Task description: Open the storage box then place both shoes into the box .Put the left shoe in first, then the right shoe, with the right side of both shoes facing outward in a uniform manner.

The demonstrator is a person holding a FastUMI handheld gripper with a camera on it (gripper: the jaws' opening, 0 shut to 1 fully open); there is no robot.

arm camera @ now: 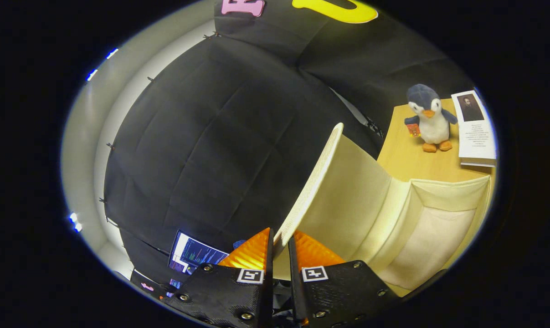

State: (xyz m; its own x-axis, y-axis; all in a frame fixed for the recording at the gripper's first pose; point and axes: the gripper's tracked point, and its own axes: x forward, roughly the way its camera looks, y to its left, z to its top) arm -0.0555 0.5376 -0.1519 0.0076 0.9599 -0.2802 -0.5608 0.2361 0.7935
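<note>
No words or numbers can be read. A square black-and-white coded marker is borne behind each finger of the gripper, whose fingers are closed on the edge of the storage box lid. Print is carried on a booklet, but it is too small to be made out.

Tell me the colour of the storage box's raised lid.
Cream, seen in the gripper view: the lid, pinched at its edge by the tool.
</note>
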